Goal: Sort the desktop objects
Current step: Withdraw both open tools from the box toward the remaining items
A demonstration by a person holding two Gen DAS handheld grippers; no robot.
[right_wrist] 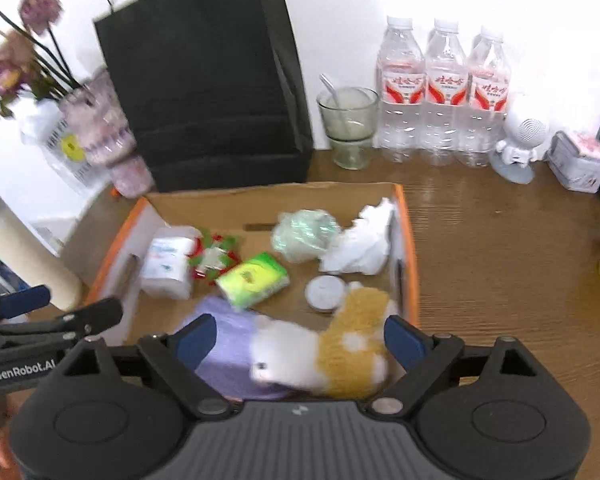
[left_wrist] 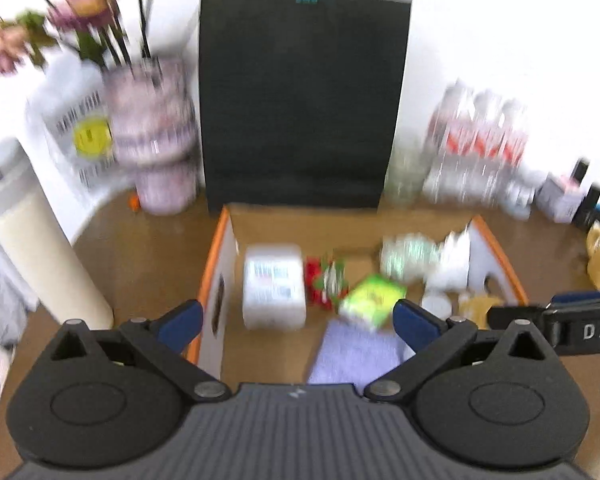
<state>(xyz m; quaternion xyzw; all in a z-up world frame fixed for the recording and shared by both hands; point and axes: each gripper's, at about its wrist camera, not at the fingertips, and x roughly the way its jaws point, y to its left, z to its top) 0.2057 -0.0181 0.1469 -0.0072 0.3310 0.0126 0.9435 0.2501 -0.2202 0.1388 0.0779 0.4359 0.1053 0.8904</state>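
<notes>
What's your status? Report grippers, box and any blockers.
Left gripper open, empty. Right gripper open above the plush toy, not gripping. Cardboard box holds the plush, green tissue pack, purple cloth. No blockers.

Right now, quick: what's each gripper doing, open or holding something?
Left gripper: open, holding nothing, above the cardboard box.
Right gripper: open, gripping nothing; the plush toy lies below between its fingers, apparently untouched.
</notes>
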